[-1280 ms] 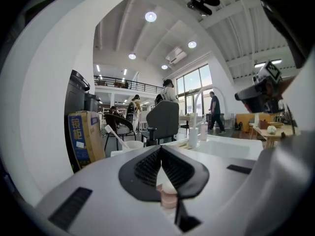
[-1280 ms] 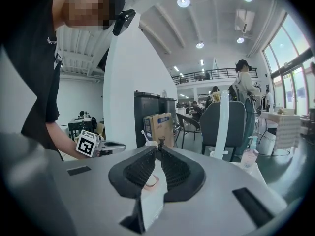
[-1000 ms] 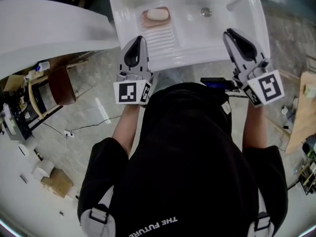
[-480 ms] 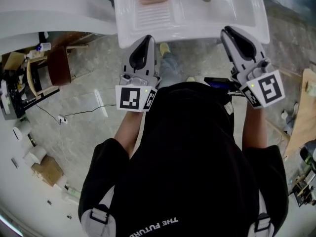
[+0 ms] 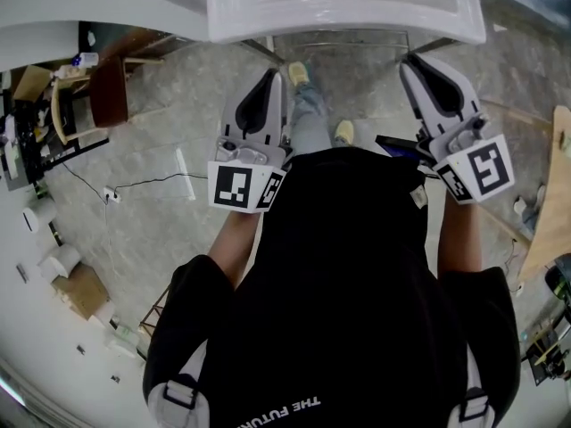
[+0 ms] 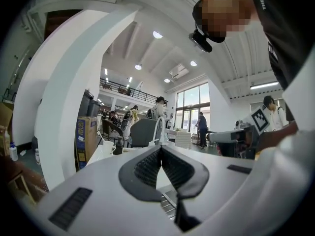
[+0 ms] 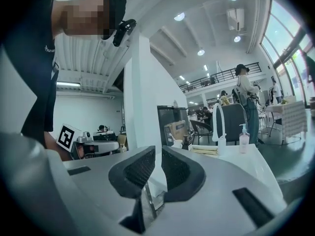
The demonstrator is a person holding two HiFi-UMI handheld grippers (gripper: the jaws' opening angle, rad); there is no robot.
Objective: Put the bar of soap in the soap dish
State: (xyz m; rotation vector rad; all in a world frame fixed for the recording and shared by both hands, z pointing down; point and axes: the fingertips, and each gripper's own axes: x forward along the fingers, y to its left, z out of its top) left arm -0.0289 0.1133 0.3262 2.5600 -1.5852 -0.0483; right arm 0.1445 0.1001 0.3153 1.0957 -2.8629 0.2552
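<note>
Only the front rim of the white sink [image 5: 357, 16] shows at the top of the head view; the soap and its dish are above that frame's edge and in no view. My left gripper [image 5: 269, 80] hovers over the floor in front of the sink, its jaws shut on nothing. My right gripper [image 5: 417, 64] is level with it on the right, also shut and empty. In the left gripper view the pads of my left gripper [image 6: 160, 150] meet in front of the sink top. In the right gripper view my right gripper [image 7: 158, 154] points at the sink's near corner.
A tap [image 7: 216, 122] and a pump bottle [image 7: 243, 137] stand on the sink top. A curved white counter [image 5: 98, 7] runs at the left, with a brown chair [image 5: 107, 92] beneath it. A wooden board [image 5: 549, 203] leans at the right. People stand in the room behind.
Both grippers have pulled back from the sink toward the person's body, still shut. The sink has slid up the head view, taking the soap and dish out of sight.
</note>
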